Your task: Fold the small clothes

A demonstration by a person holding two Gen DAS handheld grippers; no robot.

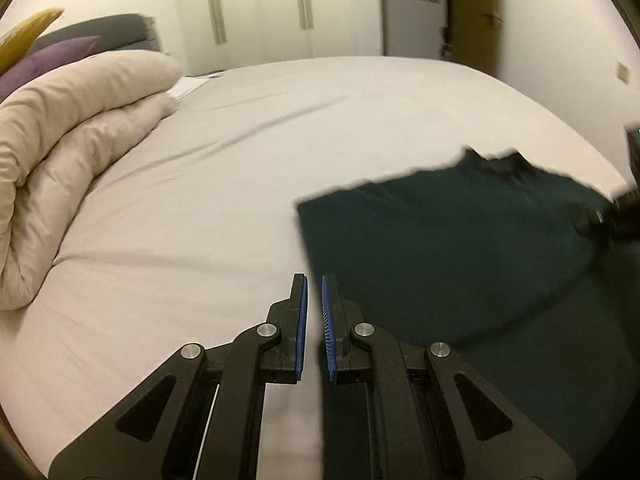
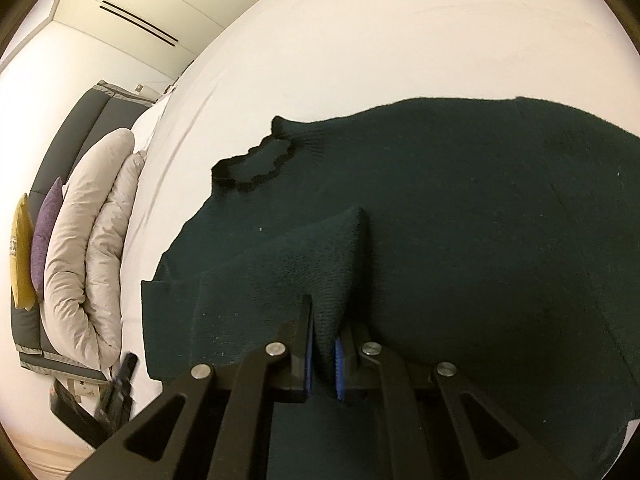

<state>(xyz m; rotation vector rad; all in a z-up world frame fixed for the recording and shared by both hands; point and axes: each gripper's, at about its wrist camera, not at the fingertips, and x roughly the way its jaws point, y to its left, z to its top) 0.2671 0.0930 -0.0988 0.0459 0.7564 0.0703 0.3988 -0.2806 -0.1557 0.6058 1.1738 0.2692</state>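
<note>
A dark green knit sweater (image 2: pixel 460 208) lies spread on the white bed sheet (image 2: pixel 360 48), its ruffled collar (image 2: pixel 256 164) toward the far left. My right gripper (image 2: pixel 324 344) is shut on a fold of the sweater (image 2: pixel 320 256) and lifts it over the body. In the left wrist view the sweater (image 1: pixel 460 264) lies right of my left gripper (image 1: pixel 314 312), which hangs empty above the sheet (image 1: pixel 200 208) at the sweater's left edge, jaws a narrow gap apart. The right gripper (image 1: pixel 612 216) shows blurred at the far right.
A rolled beige duvet (image 1: pixel 72 152) lies along the left of the bed, with purple (image 1: pixel 44 60) and yellow (image 1: pixel 28 32) cushions behind it. White wardrobes (image 1: pixel 280 4) and a door (image 1: pixel 472 12) stand beyond the bed.
</note>
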